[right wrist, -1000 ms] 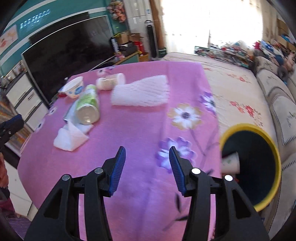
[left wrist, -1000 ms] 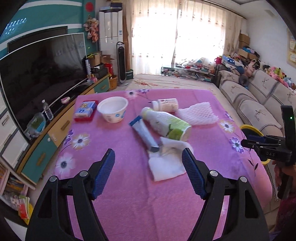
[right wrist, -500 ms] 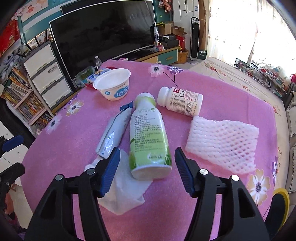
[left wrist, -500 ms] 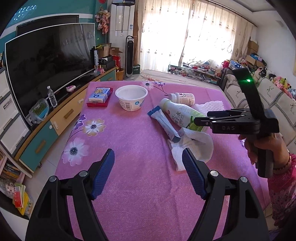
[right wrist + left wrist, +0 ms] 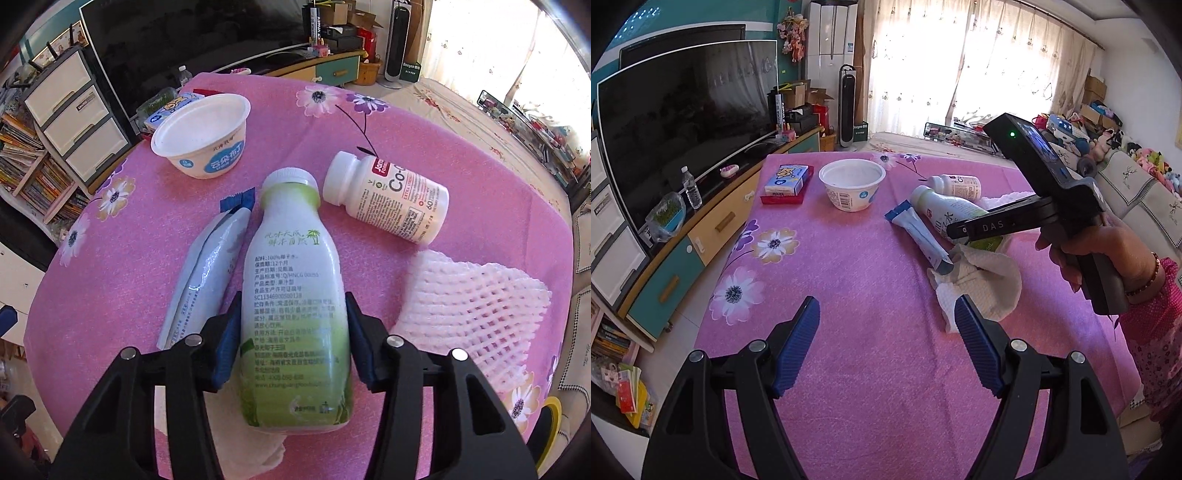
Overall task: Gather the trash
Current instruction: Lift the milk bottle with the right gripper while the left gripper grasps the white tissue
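Note:
A white-and-green drink bottle (image 5: 295, 295) lies on the pink tablecloth (image 5: 369, 122); it also shows in the left wrist view (image 5: 945, 210). My right gripper (image 5: 293, 325) straddles its lower half, jaws open, blue pads close to both sides. Beside it lie a blue tube (image 5: 207, 273), a white pill bottle (image 5: 388, 199), a foam net sleeve (image 5: 465, 306), a white cup (image 5: 203, 136) and a crumpled tissue (image 5: 979, 284). My left gripper (image 5: 886, 343) is open and empty above the near cloth.
A small blue box on a red tray (image 5: 786, 181) sits at the far left of the table. A yellow-rimmed bin (image 5: 550, 410) stands off the table's right edge. A TV (image 5: 683, 118) and cabinet line the left wall.
My right gripper has swung from the bin side of the table to the bottle and closed in around it. My left gripper has shifted a little left.

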